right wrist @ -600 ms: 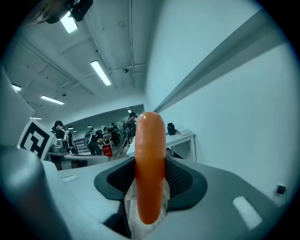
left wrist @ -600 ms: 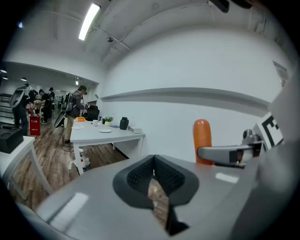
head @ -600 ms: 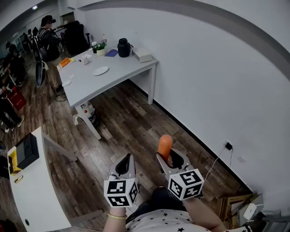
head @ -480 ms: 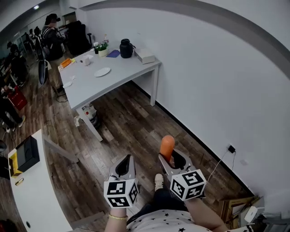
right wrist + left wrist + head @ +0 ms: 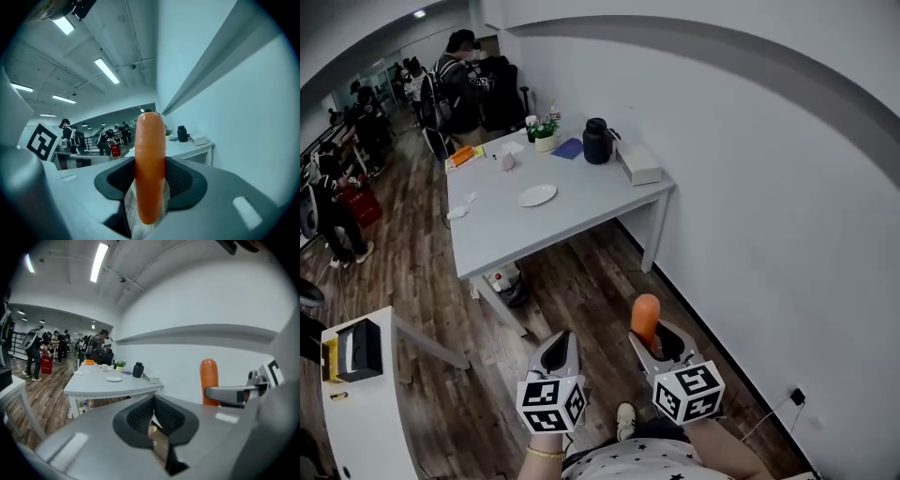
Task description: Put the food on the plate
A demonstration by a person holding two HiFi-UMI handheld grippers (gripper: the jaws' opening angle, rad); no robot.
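An orange carrot-like piece of food point(image 5: 645, 317) stands upright between the pads of my right gripper point(image 5: 652, 339), which is shut on it; the right gripper view shows the food point(image 5: 150, 168) filling the jaws. My left gripper point(image 5: 558, 349) hangs beside it, shut with nothing held point(image 5: 152, 420). A small white plate point(image 5: 537, 195) lies on the grey table point(image 5: 502, 239) well ahead of both grippers. The left gripper view also shows the plate point(image 5: 113, 379) and the food point(image 5: 209, 380).
On the table's far end stand a black jug point(image 5: 597, 141), a white box point(image 5: 639, 164) and a potted plant point(image 5: 546, 129). Several people point(image 5: 459, 80) stand behind it. A white wall runs along the right. Another white desk point(image 5: 356, 403) is at the left.
The view has advanced toward the grey table, which now sits nearer and more central. Both grippers keep their pose, the right still holding the orange food.
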